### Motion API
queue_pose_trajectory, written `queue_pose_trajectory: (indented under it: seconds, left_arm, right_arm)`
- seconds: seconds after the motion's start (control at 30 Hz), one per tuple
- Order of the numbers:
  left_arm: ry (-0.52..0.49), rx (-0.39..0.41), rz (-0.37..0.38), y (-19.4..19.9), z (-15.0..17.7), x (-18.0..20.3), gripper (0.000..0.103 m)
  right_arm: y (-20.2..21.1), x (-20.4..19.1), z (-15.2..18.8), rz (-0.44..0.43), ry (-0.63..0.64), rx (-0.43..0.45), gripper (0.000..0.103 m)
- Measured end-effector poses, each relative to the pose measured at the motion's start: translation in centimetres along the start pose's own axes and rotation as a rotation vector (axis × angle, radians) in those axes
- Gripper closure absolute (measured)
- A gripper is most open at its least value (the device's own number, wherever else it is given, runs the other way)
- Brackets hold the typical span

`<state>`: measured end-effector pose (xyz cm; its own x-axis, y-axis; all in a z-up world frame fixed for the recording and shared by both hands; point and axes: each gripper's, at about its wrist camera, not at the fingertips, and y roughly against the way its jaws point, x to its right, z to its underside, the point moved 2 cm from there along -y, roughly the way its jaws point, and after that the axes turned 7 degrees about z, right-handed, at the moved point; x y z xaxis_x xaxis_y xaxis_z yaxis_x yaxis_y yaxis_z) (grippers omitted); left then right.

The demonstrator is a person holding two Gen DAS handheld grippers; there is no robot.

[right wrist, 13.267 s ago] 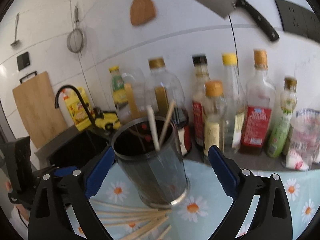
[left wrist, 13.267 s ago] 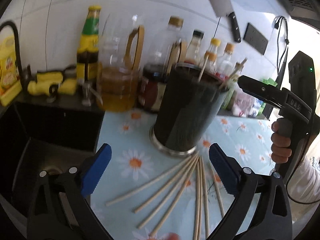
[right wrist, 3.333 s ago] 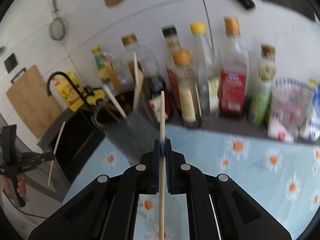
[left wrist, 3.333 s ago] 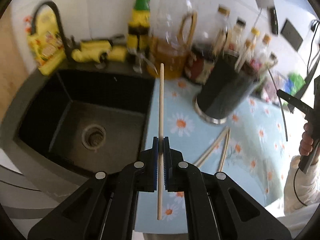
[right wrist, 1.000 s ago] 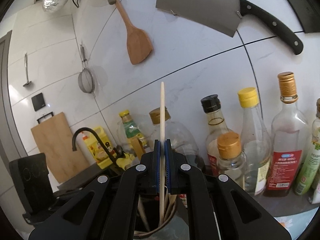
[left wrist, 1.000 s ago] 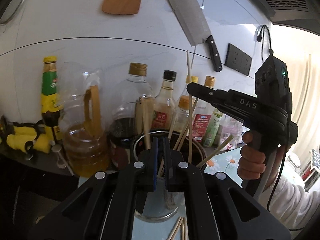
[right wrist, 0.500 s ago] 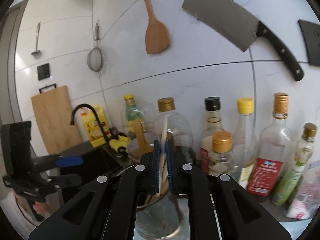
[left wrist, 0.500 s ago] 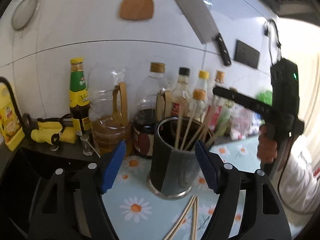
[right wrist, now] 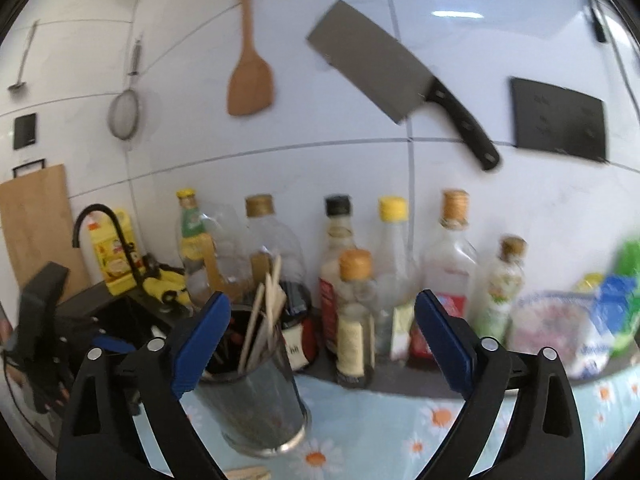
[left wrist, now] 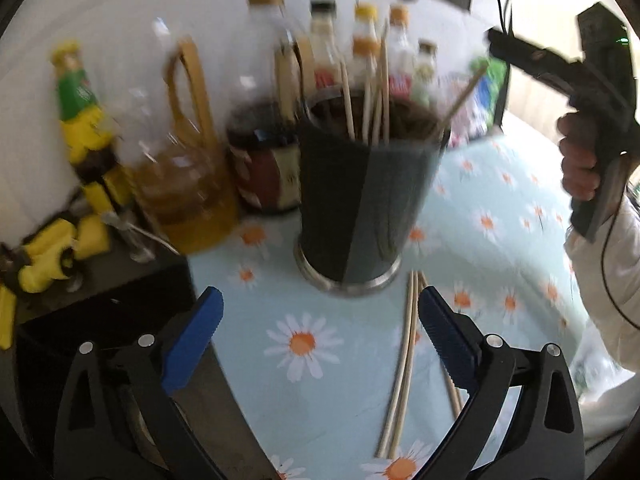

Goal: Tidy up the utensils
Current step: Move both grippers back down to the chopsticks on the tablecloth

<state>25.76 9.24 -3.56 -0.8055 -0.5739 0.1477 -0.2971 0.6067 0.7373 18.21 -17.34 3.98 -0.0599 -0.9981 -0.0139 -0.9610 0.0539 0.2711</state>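
A dark cylindrical utensil holder [left wrist: 362,200] stands on the daisy-print cloth [left wrist: 320,392], with several wooden chopsticks [left wrist: 374,92] upright in it. A few loose chopsticks [left wrist: 402,364] lie on the cloth in front of it. My left gripper [left wrist: 320,336] hovers over the cloth just before the holder; its jaws are opening wide with nothing between them. In the right wrist view the holder [right wrist: 252,396] with chopsticks [right wrist: 264,316] sits low at left. My right gripper [right wrist: 322,348] is beside and to the right of it, jaws opening, empty.
Sauce and oil bottles [right wrist: 450,268] line the wall behind the holder. A cleaver [right wrist: 396,80], a wooden spatula [right wrist: 250,80] and a strainer [right wrist: 124,114] hang on the tiles. A dark sink [left wrist: 92,320] lies left of the cloth. A hand [left wrist: 580,168] holds the right gripper's handle.
Both grippers went from shut to wide open; the chopstick held in the right one now stands in the holder. The left view tipped down toward the cloth; the right gripper shifted right.
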Motion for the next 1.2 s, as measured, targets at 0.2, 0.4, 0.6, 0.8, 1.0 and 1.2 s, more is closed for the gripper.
queue_pose_trajectory:
  seconds: [0.2, 0.4, 0.6, 0.8, 1.0, 1.2]
  left_arm:
    - [-0.034, -0.145, 0.078, -4.6, 1.2, 0.4, 0.006]
    - [-0.055, -0.25, 0.119, -7.9, 2.9, 0.9, 0.006]
    - [-0.032, -0.302, 0.139, -9.2, 2.7, 0.5, 0.006]
    - [0.002, -0.34, 0.122, -10.3, 2.2, -0.1, 0.006]
    - [-0.035, -0.387, 0.117, -10.6, 2.5, 0.8, 0.006]
    - [-0.088, -0.427, 0.078, -11.1, 3.2, 2.4, 0.006]
  right_arm:
    - [1.6, 0.7, 3.5, 0.123, 0.019, -0.126, 0.01]
    - [2.8, 1.4, 8.0, 0.18, -0.024, -0.272, 0.01]
    - [3.7, 0.8, 13.7, 0.185, -0.11, -0.473, 0.01]
    - [2.4, -2.1, 17.8, 0.237, -0.14, -0.643, 0.01]
    - [1.4, -5.0, 19.1, 0.134, -0.161, -0.696, 0.01]
    - [0.2, -6.7, 19.9, 0.074, -0.126, -0.727, 0.01]
